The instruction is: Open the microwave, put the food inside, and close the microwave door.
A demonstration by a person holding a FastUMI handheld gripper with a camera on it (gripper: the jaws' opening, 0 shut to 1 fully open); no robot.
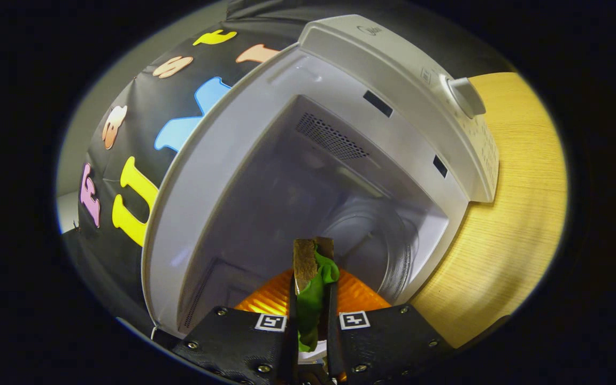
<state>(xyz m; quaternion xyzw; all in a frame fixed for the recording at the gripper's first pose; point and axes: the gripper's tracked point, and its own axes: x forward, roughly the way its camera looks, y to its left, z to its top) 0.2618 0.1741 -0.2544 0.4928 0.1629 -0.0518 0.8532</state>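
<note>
— Where is your gripper [313, 267] now?
— You have it at the mouth of the open microwave [308, 160], with the food [313, 294] pinched between both fingers.
— What lies under them?
— A ridged plate [361, 294], just below and beside the fingers.
— And ahead?
— The turntable [377, 240] on the cavity floor, beyond your fingertips. The dial [466, 96] sits on the panel beside the cavity; the microwave stands on the table [511, 214].

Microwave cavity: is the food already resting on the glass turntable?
No. The food is clamped between the tool's fingers, above the turntable in the open microwave.
</note>
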